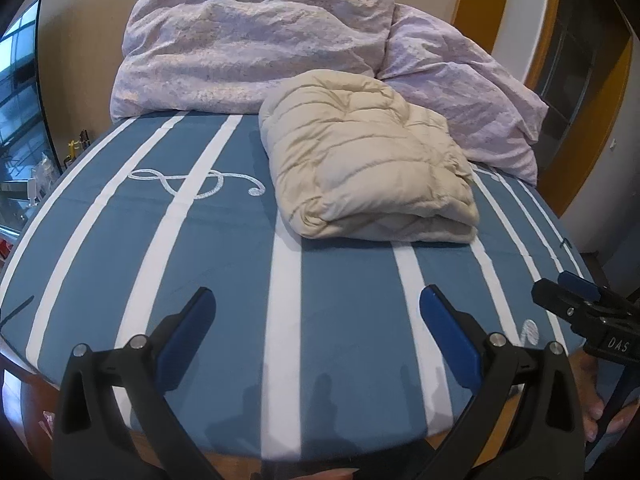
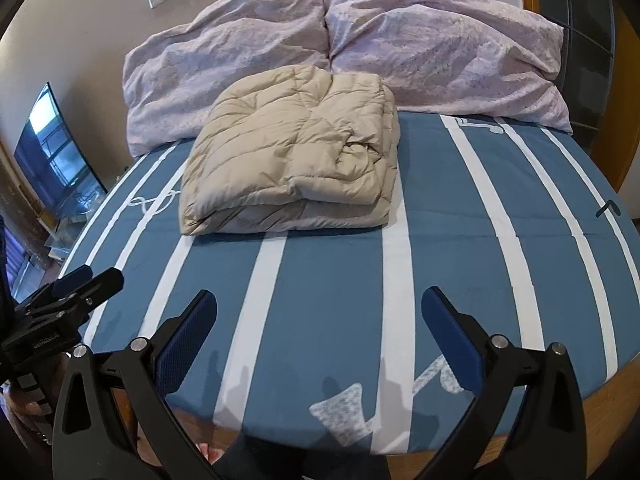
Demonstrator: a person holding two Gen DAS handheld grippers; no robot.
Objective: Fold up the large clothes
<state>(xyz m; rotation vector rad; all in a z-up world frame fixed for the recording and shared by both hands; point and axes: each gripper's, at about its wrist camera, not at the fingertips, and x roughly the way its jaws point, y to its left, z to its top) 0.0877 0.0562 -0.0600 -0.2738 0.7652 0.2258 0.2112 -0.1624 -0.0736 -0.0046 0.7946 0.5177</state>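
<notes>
A cream quilted puffer garment lies folded into a thick rectangular bundle on the blue bed with white stripes, near the pillows. My left gripper is open above the foot of the bed, well short of the bundle, nothing between its blue pads. My right gripper is open too, also back from the bundle and holding nothing. In the left wrist view the right gripper shows at the right edge. The left gripper shows at the left edge of the right wrist view.
Two lilac pillows lean against the wall at the head of the bed. A dark TV screen stands to the left. A wooden door frame is at the right. The bed's wooden edge runs below the grippers.
</notes>
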